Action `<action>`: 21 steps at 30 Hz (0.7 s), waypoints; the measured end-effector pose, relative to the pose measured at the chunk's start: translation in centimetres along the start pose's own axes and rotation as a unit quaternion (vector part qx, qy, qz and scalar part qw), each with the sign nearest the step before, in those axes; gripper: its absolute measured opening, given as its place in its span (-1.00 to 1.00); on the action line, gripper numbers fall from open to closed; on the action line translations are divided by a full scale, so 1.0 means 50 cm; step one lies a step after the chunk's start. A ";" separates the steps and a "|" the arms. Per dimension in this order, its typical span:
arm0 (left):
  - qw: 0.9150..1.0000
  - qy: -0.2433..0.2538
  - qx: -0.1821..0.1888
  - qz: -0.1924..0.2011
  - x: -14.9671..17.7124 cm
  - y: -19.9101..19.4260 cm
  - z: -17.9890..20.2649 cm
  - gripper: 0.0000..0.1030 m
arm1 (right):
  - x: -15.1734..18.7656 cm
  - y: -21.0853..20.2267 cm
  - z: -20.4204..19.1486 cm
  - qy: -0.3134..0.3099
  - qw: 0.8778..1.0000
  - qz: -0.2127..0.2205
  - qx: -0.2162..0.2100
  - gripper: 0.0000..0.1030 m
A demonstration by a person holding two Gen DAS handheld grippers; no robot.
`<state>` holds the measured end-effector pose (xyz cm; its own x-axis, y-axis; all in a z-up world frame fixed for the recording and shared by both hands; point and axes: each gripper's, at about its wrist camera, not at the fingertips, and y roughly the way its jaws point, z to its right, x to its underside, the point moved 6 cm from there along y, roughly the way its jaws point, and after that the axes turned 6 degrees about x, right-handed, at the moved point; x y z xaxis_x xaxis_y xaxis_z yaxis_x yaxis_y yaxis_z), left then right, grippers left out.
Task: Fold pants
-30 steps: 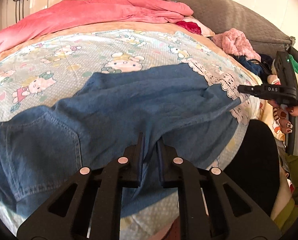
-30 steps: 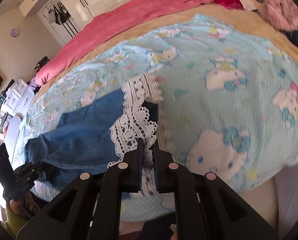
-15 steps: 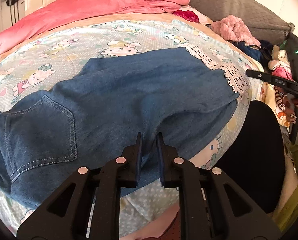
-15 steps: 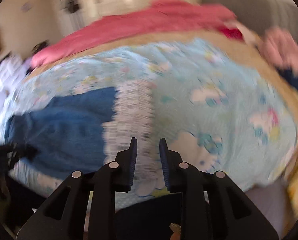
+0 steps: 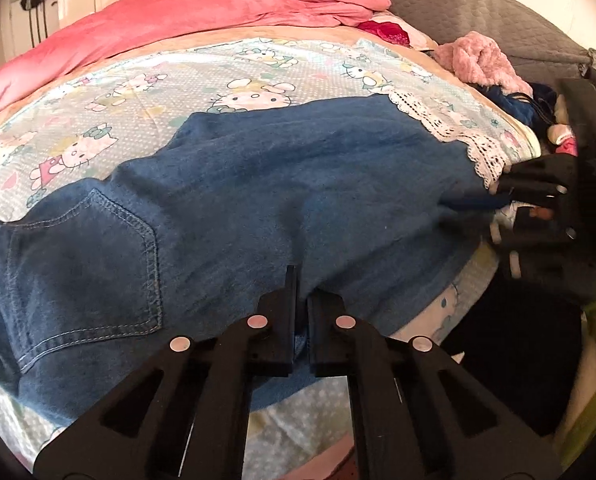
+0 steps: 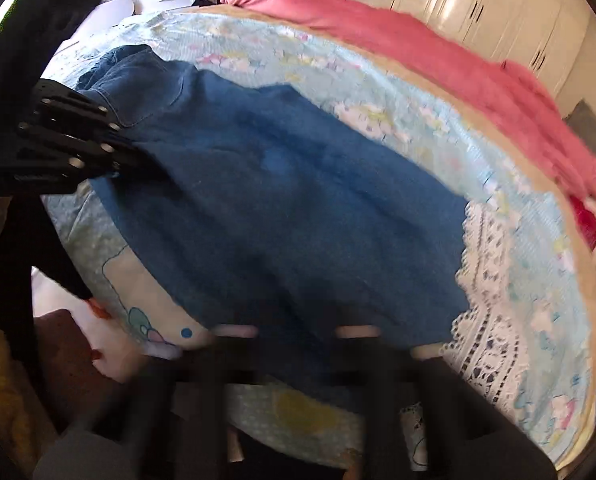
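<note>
While the pants (image 5: 266,184) lie flat across the bed (image 5: 146,92), the left gripper (image 5: 301,300) pinches their near edge at 6 o'clock — the right gripper (image 5: 501,192), at 3 o'clock by the lace hem (image 5: 477,148), seems clamped on denim. Next, I judge, hem goes over to waistband.

Left wrist view low at bed edge, facing across jeans (image 5: 282,184), right wrist view close at lace hem (image 6: 493,304), facing waistband, both sharing denim.

text: none legible | bedsheet (image 5: 146,92) — cartoon cat print only, no lettering | labels: none
</note>
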<state>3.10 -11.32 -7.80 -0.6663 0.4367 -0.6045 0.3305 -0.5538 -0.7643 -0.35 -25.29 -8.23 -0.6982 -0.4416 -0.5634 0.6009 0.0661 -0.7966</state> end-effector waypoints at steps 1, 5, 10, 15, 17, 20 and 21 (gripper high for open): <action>1.000 0.002 0.005 -0.001 0.001 -0.006 0.003 -0.99 | 0.002 -0.003 0.000 0.006 1.000 0.001 -0.013 -0.95; 0.999 0.035 0.010 -0.011 0.010 -0.028 0.027 -0.98 | 0.021 -0.040 -0.007 -0.005 0.998 0.012 -0.058 -0.95; 0.998 0.031 0.021 -0.052 0.044 0.001 0.023 -0.86 | 0.051 -0.013 -0.012 0.003 0.998 -0.024 -0.062 -0.93; 0.999 0.015 0.029 -0.038 0.042 -0.040 0.013 -0.56 | 0.050 -0.048 0.009 0.054 0.994 -0.003 -0.092 -0.56; 1.000 0.002 0.020 -0.018 0.035 -0.076 -0.006 -0.33 | 0.049 -0.069 0.039 0.086 0.992 0.013 -0.089 -0.46; 0.999 -0.034 -0.010 0.024 0.026 -0.142 -0.060 -0.06 | 0.051 -0.085 0.104 0.155 0.985 0.030 -0.074 -0.31; 0.998 -0.048 -0.030 0.037 0.023 -0.162 -0.084 0.10 | 0.052 -0.083 0.125 0.174 0.983 0.028 -0.061 -0.29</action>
<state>2.47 -3.37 -3.26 -0.6991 0.3247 -0.6370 0.4177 -0.5377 -0.7324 -2.25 -32.31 -5.03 -0.7686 -0.1035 -0.6313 0.6061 0.1978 -0.7704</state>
